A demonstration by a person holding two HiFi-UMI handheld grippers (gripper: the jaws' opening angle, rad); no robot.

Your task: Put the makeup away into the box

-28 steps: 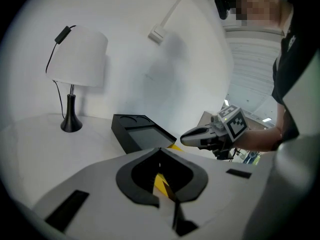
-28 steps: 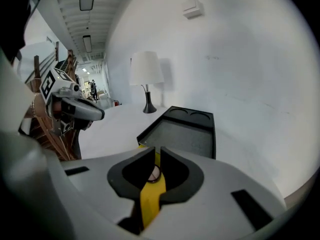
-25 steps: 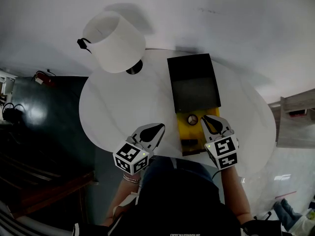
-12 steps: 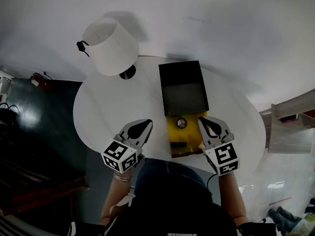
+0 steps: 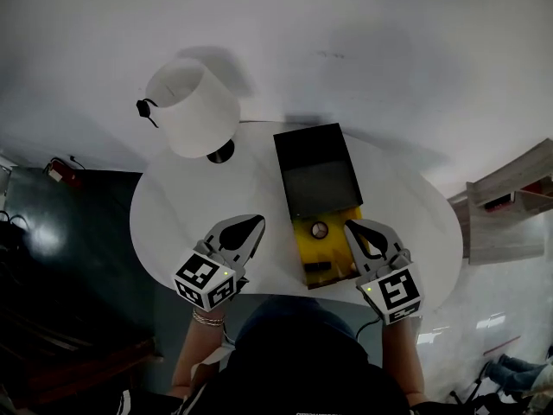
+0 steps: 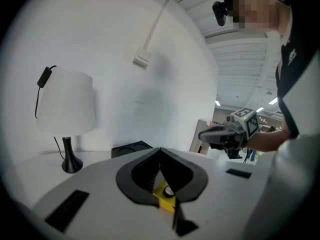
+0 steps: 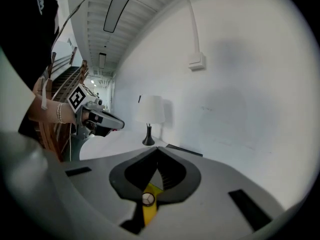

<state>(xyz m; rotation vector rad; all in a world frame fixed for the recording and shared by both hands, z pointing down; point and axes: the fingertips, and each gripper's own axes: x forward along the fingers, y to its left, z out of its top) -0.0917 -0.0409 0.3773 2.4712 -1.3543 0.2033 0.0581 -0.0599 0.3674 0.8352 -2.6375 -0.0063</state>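
left hand-held gripper (image 5: 257,221) and right hand-held gripper (image 5: 349,226) both pressed together, one yellow box (image 5: 333,251), one lamp (image 5: 192,106), one table (image 5: 173,206)

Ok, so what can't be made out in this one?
- Head view: the dark items in the yellow tray are too small to name.
- Gripper views: the left gripper and right gripper hide all but a sliver of the tray with their own bodies.
- Head view: the table has its near edge behind the person's body.
- Head view: the lamp base is mostly under its shade.
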